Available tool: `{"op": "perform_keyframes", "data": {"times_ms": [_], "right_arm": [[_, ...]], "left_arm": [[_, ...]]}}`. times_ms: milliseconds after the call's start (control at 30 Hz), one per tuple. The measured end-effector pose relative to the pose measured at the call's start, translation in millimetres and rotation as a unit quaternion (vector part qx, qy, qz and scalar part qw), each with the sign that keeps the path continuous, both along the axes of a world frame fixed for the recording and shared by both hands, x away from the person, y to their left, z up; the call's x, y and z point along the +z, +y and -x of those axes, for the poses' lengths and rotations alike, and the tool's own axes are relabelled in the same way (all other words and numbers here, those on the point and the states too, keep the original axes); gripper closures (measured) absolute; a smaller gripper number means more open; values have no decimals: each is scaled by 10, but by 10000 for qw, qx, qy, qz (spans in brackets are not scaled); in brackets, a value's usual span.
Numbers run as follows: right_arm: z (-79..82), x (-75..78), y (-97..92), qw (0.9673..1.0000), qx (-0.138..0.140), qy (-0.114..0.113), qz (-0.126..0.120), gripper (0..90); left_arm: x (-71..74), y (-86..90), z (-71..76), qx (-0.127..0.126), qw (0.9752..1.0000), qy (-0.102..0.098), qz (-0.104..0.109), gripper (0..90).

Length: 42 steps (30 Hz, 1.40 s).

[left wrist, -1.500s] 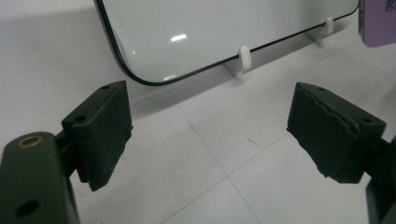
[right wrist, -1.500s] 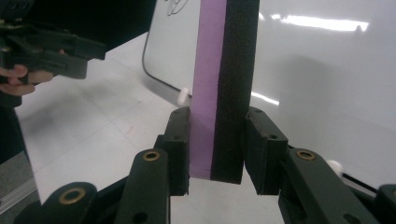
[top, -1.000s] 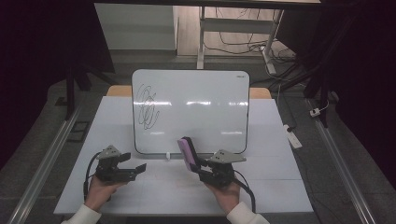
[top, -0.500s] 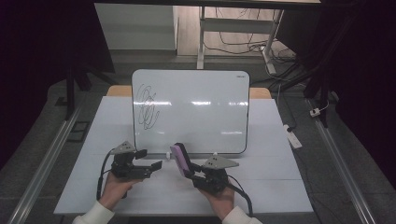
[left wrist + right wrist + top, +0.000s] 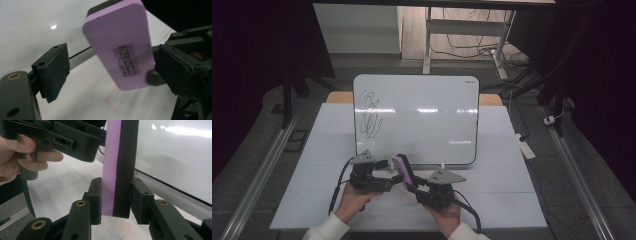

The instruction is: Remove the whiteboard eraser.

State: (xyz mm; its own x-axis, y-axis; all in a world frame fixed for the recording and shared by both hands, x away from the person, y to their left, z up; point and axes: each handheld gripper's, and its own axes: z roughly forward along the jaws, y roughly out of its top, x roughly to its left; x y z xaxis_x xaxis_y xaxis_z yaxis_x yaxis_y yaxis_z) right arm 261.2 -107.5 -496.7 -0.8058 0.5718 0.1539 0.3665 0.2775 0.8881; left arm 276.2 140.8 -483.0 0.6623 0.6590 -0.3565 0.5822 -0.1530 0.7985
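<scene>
Eraser (image 5: 402,169): flat purple foam block with black felt backing, small printed label on purple face. Held upright on end, tilted, off the table, just in front of the whiteboard (image 5: 422,117) lower edge, left of its middle. Whiteboard lies flat, black scribble at its left side.

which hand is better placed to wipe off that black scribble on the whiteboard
Left, probably: the scribble lies on its side, and the left gripper, jaws open, flanks the purple foam eraser that the right gripper holds.
</scene>
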Motion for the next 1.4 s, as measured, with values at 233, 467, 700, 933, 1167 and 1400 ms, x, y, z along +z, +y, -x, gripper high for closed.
{"op": "perform_keyframes", "data": {"times_ms": [233,467,700,933,1167,1400], "right_arm": [[29,7,7,9999,0,-102,-45,640],[47,-1,25,9999,35,-157,-54,639],[27,-44,29,10000,-14,-78,-36,634],[25,-54,32,10000,-36,-69,-42,633],[25,-35,22,9998,12,-113,-157,608],[-8,31,-197,9998,18,-144,-114,400]], "left_arm": [[-22,-88,-38,-190,9997,57,148,214],[-24,-108,-46,-265,9993,77,263,298],[-7,-128,-15,-187,9995,-66,226,361],[13,-160,16,-148,9995,-211,156,382],[57,-169,34,-146,9993,-309,178,393],[154,-67,36,-36,9987,-496,73,396]]}}
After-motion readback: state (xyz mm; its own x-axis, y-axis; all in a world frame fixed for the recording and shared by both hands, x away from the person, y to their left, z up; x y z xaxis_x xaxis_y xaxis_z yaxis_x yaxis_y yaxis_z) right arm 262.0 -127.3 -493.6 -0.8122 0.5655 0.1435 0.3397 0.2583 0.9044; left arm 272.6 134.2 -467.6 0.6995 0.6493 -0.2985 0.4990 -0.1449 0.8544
